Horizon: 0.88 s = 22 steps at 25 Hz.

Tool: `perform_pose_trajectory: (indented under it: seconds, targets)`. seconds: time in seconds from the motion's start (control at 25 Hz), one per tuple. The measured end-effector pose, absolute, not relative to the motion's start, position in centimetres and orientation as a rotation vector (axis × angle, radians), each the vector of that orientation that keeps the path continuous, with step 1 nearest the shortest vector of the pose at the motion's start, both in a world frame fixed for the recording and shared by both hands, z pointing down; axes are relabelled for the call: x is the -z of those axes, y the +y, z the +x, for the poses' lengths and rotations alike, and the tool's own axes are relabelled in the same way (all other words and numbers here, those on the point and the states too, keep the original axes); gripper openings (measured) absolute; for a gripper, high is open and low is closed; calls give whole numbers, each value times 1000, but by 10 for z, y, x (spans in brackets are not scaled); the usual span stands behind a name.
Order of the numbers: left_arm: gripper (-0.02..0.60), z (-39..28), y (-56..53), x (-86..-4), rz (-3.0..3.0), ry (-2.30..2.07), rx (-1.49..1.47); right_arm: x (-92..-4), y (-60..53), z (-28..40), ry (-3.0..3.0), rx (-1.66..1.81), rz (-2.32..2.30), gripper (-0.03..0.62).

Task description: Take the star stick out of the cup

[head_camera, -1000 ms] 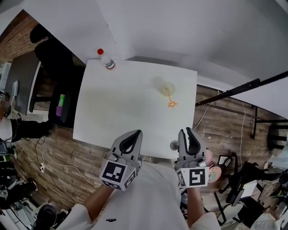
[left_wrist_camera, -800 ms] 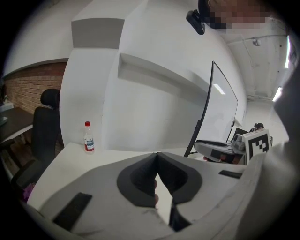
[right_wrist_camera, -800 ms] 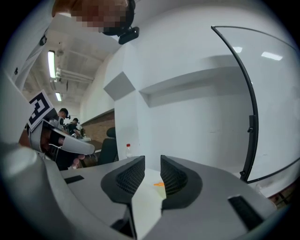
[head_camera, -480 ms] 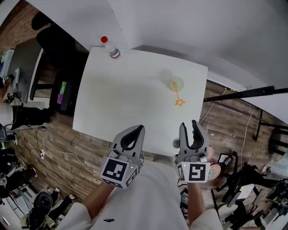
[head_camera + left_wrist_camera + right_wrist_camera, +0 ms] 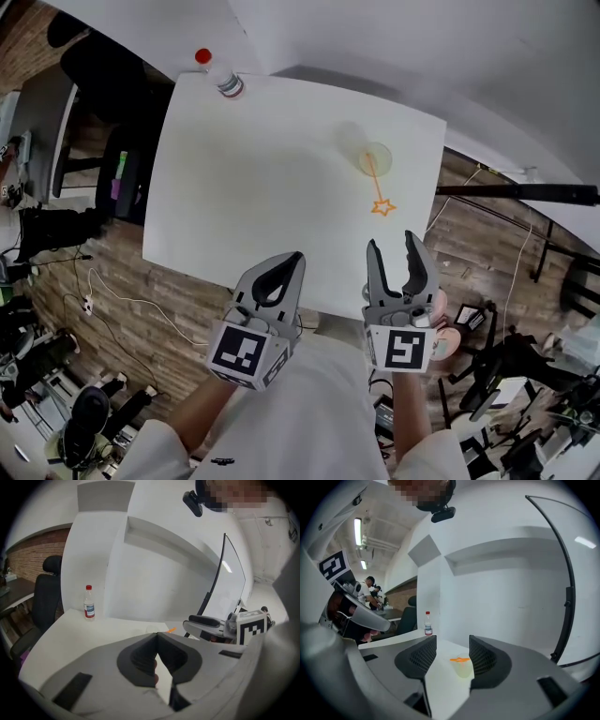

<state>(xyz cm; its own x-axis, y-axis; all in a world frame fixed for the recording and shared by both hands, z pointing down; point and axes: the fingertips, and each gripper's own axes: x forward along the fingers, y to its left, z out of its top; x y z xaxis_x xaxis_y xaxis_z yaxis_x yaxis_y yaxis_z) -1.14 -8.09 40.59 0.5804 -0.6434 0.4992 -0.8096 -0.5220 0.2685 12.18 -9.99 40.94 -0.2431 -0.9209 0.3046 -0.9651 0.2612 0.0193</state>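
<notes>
A clear plastic cup (image 5: 372, 157) stands on the white table (image 5: 262, 187) toward its far right. An orange star stick (image 5: 378, 192) leans out of it, star end (image 5: 382, 207) toward me. In the right gripper view the cup (image 5: 462, 668) and the orange star (image 5: 459, 659) show far ahead between the jaws. My right gripper (image 5: 400, 255) hovers at the table's near edge, its jaws opening with nothing between them. My left gripper (image 5: 285, 272) is beside it at the near edge, jaws shut (image 5: 156, 637) and empty.
A small bottle with a red cap (image 5: 218, 75) stands at the table's far left corner. A black office chair (image 5: 103, 178) and a desk sit left of the table. Black stand legs (image 5: 525, 192) and cables lie on the wood floor at the right.
My right gripper's jaws have spread apart from nearly shut. The head view has shifted, so the table and cup sit slightly higher and further right. The left gripper stays shut.
</notes>
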Motion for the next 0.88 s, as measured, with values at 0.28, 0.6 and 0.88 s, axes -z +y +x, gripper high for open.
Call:
perform_pose_trajectory:
  seconds: [0.28, 0.6, 0.88]
  targets:
    - [-5, -8, -89, -431, 2292, -1151, -494, -434, -117, 120, -2267, -205, 1688, 218]
    - [-5, -10, -96, -445, 2259, -1161, -503, -462, -134, 125, -2213, -229, 1680, 230]
    - [-5, -19, -98, -457, 2231, -1171, -535, -477, -147, 124, -2205, -213, 1646, 233]
